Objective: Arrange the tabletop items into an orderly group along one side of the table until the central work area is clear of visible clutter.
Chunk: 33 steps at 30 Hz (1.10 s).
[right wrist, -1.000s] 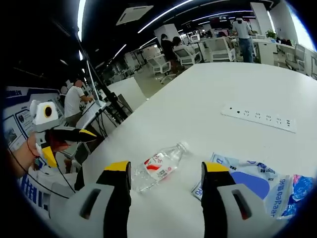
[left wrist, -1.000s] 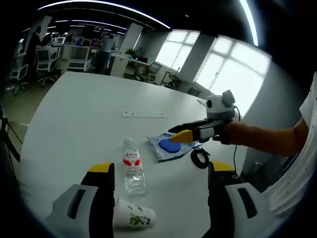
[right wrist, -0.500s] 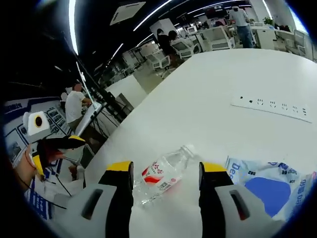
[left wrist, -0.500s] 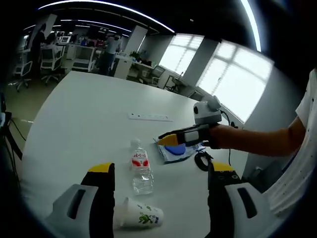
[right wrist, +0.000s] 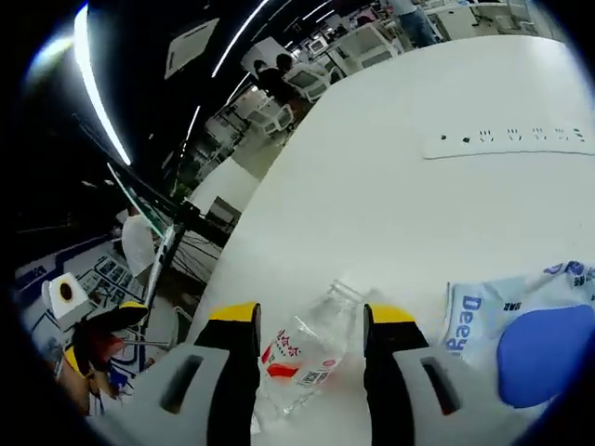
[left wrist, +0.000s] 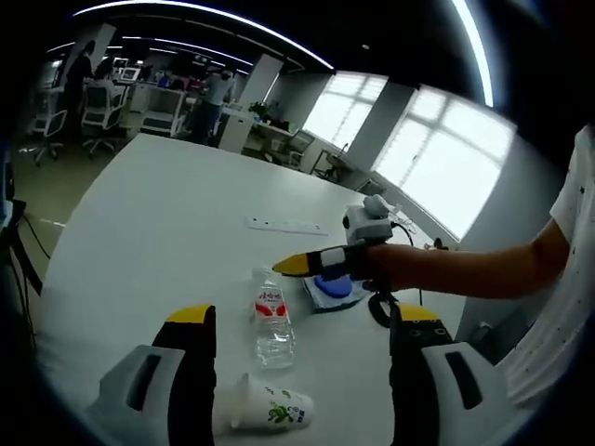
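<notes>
One white tabletop [left wrist: 139, 232] carried everything we saw. On it a blue-and-white packet [right wrist: 521, 325] lay beside a clear water bottle [right wrist: 311, 358] on its side. Our right gripper [right wrist: 311, 330] hung with jaws apart on either side of that bottle, not touching it. Our left gripper [left wrist: 297, 321] was also spread, above a toppled paper cup [left wrist: 265, 409].
</notes>
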Motion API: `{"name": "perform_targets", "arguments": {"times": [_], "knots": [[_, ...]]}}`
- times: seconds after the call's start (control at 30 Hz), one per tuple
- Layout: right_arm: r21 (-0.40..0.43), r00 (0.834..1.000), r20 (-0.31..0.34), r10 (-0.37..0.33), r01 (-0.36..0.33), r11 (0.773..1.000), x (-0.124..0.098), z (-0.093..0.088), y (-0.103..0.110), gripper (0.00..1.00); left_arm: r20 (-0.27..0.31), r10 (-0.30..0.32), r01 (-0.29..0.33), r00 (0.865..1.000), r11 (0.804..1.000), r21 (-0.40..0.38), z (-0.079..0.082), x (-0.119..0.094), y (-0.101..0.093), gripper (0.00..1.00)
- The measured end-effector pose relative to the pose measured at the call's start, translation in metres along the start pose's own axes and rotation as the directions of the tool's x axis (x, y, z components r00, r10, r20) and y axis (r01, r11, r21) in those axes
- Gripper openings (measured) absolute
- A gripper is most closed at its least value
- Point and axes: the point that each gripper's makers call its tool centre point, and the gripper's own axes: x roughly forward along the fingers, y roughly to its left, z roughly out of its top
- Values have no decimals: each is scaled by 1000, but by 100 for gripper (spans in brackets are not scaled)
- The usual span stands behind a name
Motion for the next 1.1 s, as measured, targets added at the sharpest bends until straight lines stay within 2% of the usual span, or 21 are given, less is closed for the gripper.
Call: {"name": "perform_targets", "arguments": {"times": [0.17, 0.47, 0.9, 1.1], "knots": [[98, 1000, -15, -5, 7, 995, 6, -1, -6, 41, 6, -1, 2, 1000, 1000, -8, -1, 2, 1, 78], [152, 999, -39, -24, 30, 988, 19, -2, -18, 39, 13, -13, 13, 1000, 1000, -12, -3, 4, 0, 77], [214, 999, -52, -11, 22, 977, 35, -9, -20, 32, 19, -16, 17, 1000, 999, -27, -8, 6, 6, 76], [245, 999, -38, 6, 3, 969, 41, -8, -20, 27, 8, -12, 12, 1000, 999, -30, -13, 7, 9, 76]]}}
